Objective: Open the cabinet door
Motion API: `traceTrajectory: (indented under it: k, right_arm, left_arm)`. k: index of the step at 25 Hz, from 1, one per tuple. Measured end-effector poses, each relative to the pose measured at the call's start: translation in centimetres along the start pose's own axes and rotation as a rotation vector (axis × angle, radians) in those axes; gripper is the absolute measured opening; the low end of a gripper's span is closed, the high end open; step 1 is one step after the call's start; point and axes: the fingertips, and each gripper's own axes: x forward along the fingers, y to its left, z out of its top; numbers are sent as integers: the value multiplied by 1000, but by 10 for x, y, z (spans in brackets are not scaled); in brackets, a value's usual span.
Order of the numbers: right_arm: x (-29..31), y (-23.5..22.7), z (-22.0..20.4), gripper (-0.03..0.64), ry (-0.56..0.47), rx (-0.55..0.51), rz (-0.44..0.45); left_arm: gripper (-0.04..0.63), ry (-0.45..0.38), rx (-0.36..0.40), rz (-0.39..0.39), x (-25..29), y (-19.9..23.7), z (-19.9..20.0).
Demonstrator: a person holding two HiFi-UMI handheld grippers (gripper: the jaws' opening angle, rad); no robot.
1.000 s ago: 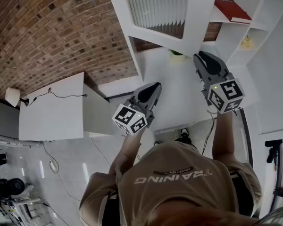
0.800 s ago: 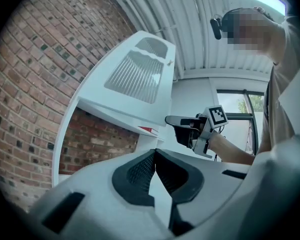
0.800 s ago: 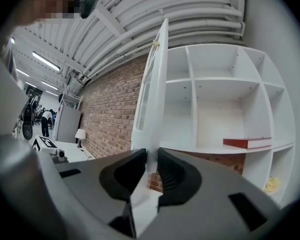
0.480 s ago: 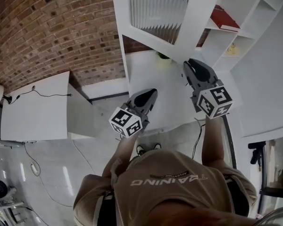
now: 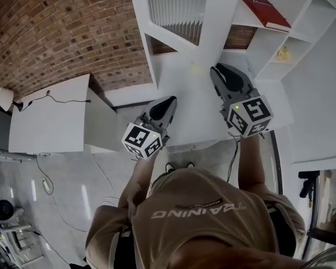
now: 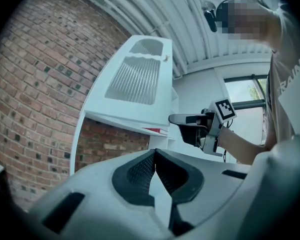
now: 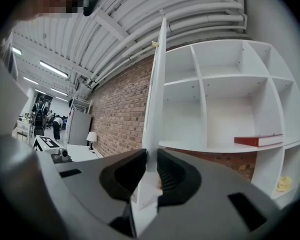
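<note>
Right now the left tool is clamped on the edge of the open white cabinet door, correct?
No, it is the right tool that is clamped on the edge of the open white cabinet door, its jaws just tightened; the right gripper view shows it.

Cabinet door (image 5: 179, 10): swung out, left of open shelving (image 5: 302, 21).
Book (image 5: 266, 10): flat on a shelf, right of door.
Small object (image 5: 284, 52): in a compartment below book.
Brick wall (image 5: 56, 27): behind, left of shelving.
Desk (image 5: 50, 122): by wall, far left; lamp (image 5: 4, 98) on it.
</note>
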Motion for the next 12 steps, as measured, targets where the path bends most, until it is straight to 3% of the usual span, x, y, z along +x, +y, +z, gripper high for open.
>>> traceTrajectory:
  k: [7, 12]
  right_arm:
    - [-6, 8, -1, 69, -52, 2, 61]
    - [-2, 9, 4, 67, -51, -13, 47]
  left_arm:
    - [8, 66, -61, 39, -8, -7, -27]
    - [8, 32, -50, 50, -12, -6, -23]
